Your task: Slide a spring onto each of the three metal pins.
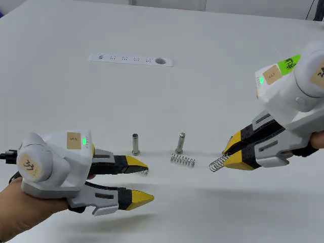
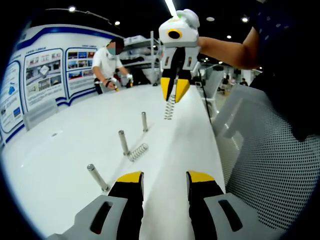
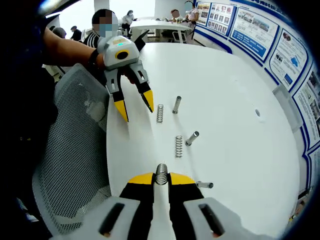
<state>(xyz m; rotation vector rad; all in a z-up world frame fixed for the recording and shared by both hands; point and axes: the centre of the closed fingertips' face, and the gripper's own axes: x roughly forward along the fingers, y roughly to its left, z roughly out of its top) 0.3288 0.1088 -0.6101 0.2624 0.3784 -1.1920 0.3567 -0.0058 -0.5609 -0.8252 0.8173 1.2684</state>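
The right gripper (image 3: 161, 179) has its jaws shut tight on one end of a spring (image 1: 218, 163); the rest of the spring pokes out past the yellow tips toward 8 o'clock in the head view. The left gripper (image 1: 144, 181) has its jaws wide apart and holds nothing. I think the step in hand is taking the first spring to a pin, since all three pins look bare. In the right gripper view the near pin (image 3: 205, 185) is just beside the jaws at 3 o'clock; the middle pin (image 3: 192, 138) is at 1 o'clock; the far pin (image 3: 176, 104) is at 12 o'clock, near the left gripper. A second spring (image 3: 178, 146) lies just beside the middle pin; a third spring (image 3: 160, 113) lies just beside the far pin. The next move needs the free end of the held spring set right over a pin's top, in line with it, then pushed down; a crooked spring would likely catch. The pins are short, round, shiny metal sticks; the springs are thin, bendy wire coils; the tabletop (image 1: 212, 91) is smooth, white and hard; a long white power strip (image 1: 130, 59) lies far off at 12 o'clock.
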